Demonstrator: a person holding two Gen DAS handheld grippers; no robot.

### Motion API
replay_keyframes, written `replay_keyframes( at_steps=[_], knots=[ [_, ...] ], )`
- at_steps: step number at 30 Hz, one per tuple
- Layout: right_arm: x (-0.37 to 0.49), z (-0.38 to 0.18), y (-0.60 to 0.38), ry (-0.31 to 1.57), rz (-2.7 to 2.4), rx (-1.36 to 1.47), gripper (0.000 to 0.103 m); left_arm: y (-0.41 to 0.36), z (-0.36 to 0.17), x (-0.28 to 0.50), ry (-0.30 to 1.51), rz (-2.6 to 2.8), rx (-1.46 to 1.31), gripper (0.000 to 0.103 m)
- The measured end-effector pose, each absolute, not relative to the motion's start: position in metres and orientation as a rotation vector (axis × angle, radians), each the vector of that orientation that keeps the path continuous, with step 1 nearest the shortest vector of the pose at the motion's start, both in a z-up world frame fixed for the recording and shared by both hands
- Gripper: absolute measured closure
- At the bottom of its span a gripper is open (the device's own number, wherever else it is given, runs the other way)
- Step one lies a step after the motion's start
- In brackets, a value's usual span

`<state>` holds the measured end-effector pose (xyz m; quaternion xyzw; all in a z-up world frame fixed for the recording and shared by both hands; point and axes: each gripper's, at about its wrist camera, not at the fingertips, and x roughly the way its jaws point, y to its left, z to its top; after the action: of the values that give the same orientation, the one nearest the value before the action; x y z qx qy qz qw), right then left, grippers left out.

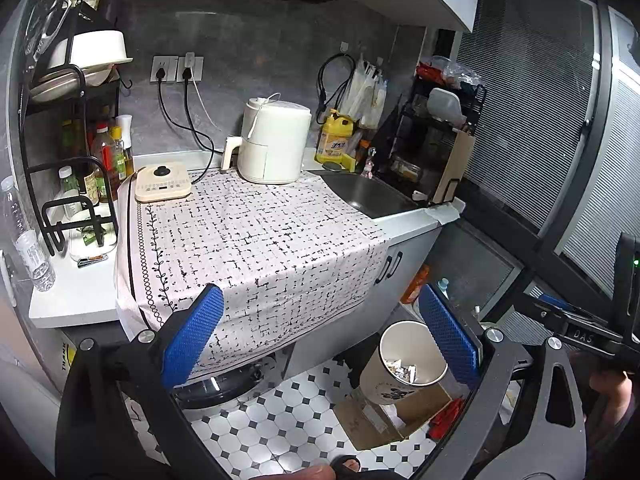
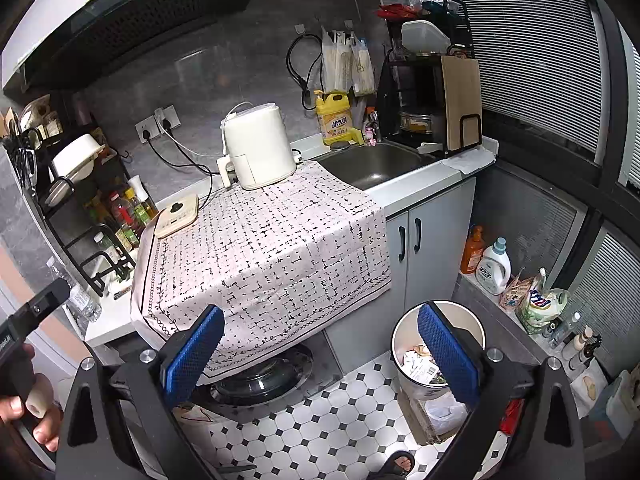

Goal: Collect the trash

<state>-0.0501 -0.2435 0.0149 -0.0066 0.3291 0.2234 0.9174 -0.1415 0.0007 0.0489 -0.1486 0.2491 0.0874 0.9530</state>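
Observation:
A white round trash bin [image 1: 404, 364] stands on the tiled floor below the counter, with crumpled paper scraps inside; it also shows in the right wrist view [image 2: 404, 354]. My left gripper [image 1: 320, 336] is open and empty, held in front of the cloth-covered counter, with its right finger just above the bin. My right gripper [image 2: 320, 344] is open and empty too, its right finger over the bin's mouth. No loose trash shows on the patterned cloth [image 1: 256, 240].
A white air fryer [image 1: 274, 144], a flat cream appliance [image 1: 162, 186] and a sink [image 1: 368, 196] are on the counter. Racks with bottles stand at the left [image 1: 80, 168]. A cardboard box [image 1: 384, 416] lies beside the bin. Detergent bottles [image 2: 494, 266] line the right wall.

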Motion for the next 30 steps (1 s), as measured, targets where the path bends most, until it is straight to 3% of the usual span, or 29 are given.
replay_keyframes(
  at_steps=[30],
  knots=[
    [-0.047,0.011,-0.228,0.671,0.470,-0.017,0.008,0.012,0.049,-0.139,0.497,0.201,-0.310,0.006]
  ],
)
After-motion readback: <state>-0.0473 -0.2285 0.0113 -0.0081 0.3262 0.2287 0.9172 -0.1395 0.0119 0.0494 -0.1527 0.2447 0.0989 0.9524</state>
